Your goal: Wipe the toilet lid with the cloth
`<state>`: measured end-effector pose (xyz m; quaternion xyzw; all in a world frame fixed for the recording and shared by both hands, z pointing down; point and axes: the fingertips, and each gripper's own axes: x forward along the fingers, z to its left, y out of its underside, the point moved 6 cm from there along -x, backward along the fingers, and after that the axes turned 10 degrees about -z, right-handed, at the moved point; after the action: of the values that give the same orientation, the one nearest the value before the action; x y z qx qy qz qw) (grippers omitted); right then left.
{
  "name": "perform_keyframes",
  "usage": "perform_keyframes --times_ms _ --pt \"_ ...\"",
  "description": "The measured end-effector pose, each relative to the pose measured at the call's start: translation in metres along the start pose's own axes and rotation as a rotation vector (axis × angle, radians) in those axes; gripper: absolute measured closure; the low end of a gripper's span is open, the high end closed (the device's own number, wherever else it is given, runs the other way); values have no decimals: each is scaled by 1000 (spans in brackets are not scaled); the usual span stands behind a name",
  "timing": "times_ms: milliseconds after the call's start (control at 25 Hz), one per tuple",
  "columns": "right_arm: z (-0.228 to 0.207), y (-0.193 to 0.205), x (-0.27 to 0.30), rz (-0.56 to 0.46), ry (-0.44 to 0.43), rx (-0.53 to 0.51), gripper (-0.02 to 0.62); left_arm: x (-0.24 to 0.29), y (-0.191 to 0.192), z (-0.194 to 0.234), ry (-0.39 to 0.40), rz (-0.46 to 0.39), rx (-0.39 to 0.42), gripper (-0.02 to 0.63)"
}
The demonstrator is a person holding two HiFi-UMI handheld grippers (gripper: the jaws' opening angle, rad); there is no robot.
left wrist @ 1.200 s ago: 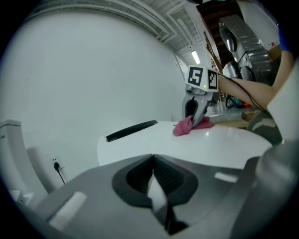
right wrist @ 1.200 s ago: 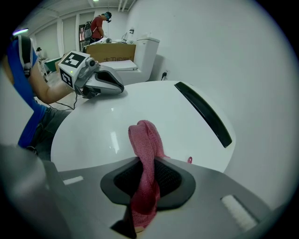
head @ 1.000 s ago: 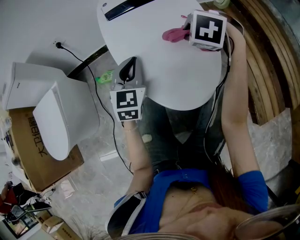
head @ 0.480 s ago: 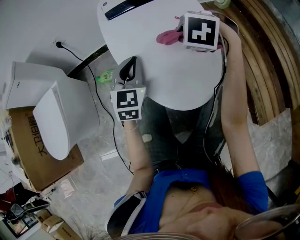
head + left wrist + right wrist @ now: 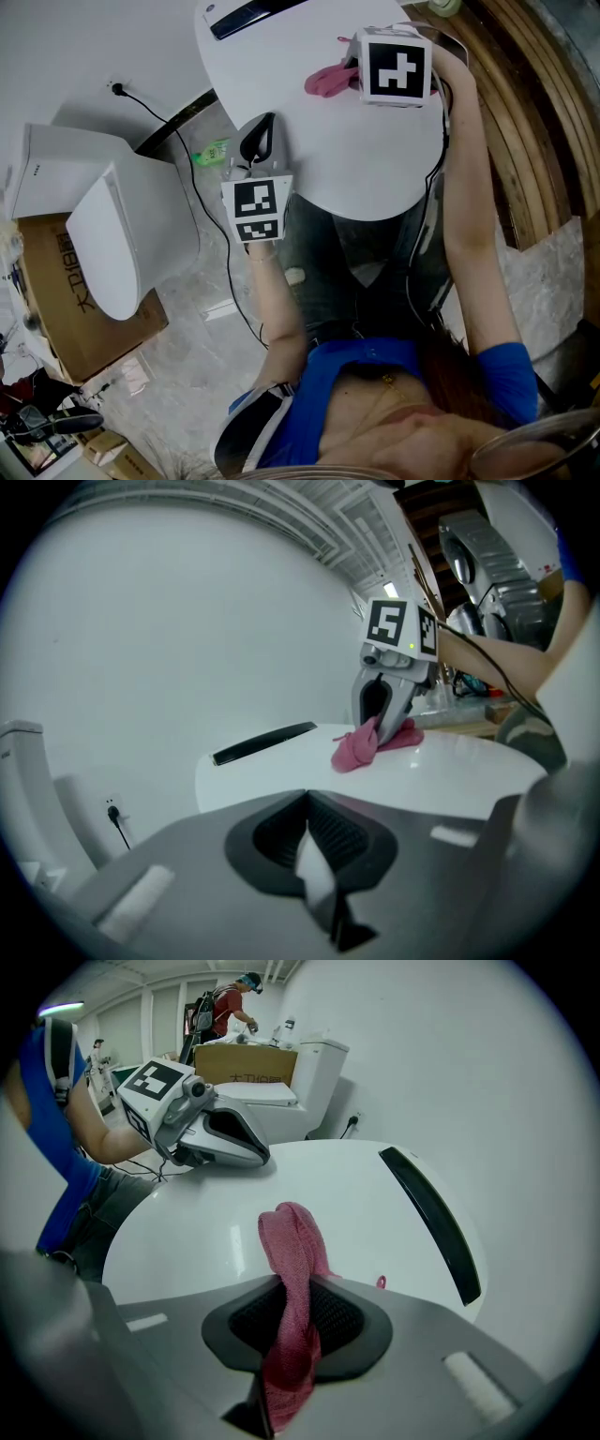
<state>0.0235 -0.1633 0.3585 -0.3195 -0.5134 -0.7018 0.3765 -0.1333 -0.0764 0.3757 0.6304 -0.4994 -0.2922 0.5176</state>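
Nearest in the head view: the person's blue top, with both forearms reaching forward.

Left tool (image 5: 309, 832): jaws together, nothing between them. It sits at the near-left rim of the toilet lid (image 5: 309, 159) with its tip pointing across the lid. Can't tell if it touches the lid. Its marker cube faces up.

Right tool (image 5: 292, 1314): jaws clamped on the pink cloth (image 5: 289, 1237). The cloth runs through the jaws as a narrow fold, and its free end lies bunched on the lid just ahead of the tips. That puts the cloth on the far-right part of the lid, well apart from the left tool. The tool is angled down at the lid, with its marker cube on top.

Lid: white, glossy, closed. A dark strip (image 5: 251, 13) runs along its far edge. The cloth stops short of the strip.

Floor, left of the lid: a green bottle (image 5: 212, 152) lies just beside the rim. A black cable (image 5: 200, 211) runs from a wall socket (image 5: 117, 90) back toward the person.

Further left: a second white toilet (image 5: 117, 230), lid down, with a cardboard box (image 5: 70, 309) touching its near side.

Farthest, in the right gripper view: another person in a red top (image 5: 234, 1002) stands beyond the box.
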Motion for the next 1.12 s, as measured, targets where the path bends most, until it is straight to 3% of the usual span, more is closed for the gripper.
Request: perform_keyframes --times_ms 480,680,880,1040,1120 --pt "10 -25 11 -35 -27 -58 523 -1 0 6 23 -22 -79 603" --pt "14 -36 15 -51 -36 -94 523 -1 1 6 21 -13 -64 603" --pt "16 -40 17 -43 -39 -118 523 -7 -1 5 45 -61 -91 603" --pt "17 -45 19 -42 -43 -125 523 -22 4 7 10 -19 -37 603" --pt "18 -48 20 -46 -46 -130 522 -31 4 7 0 -19 -47 603"
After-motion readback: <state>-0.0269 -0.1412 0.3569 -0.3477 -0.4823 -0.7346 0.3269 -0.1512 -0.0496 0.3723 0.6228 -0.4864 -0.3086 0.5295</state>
